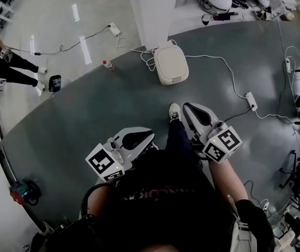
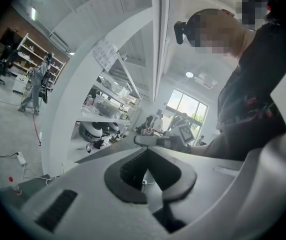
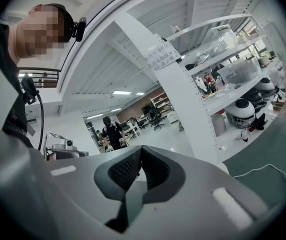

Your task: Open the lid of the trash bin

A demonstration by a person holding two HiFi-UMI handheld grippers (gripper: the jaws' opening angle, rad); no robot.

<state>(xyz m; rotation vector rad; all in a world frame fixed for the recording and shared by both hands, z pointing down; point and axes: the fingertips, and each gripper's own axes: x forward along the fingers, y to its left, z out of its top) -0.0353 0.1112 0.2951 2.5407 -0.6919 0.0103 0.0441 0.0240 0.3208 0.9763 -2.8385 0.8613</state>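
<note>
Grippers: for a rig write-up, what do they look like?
The left gripper and right gripper are smooth pale grey shells with dark textured pads lining a notch. Each carries a white cube printed with black square markers. The person wears dark clothes and a white shoe.

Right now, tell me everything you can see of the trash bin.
The trash bin is cream-coloured, looks like plastic, with rounded corners. Seen from above, its lid is shut, with a small tab at the near edge. It stands upright on the grey floor beside a white pillar. White cables loop by its left side.
</note>
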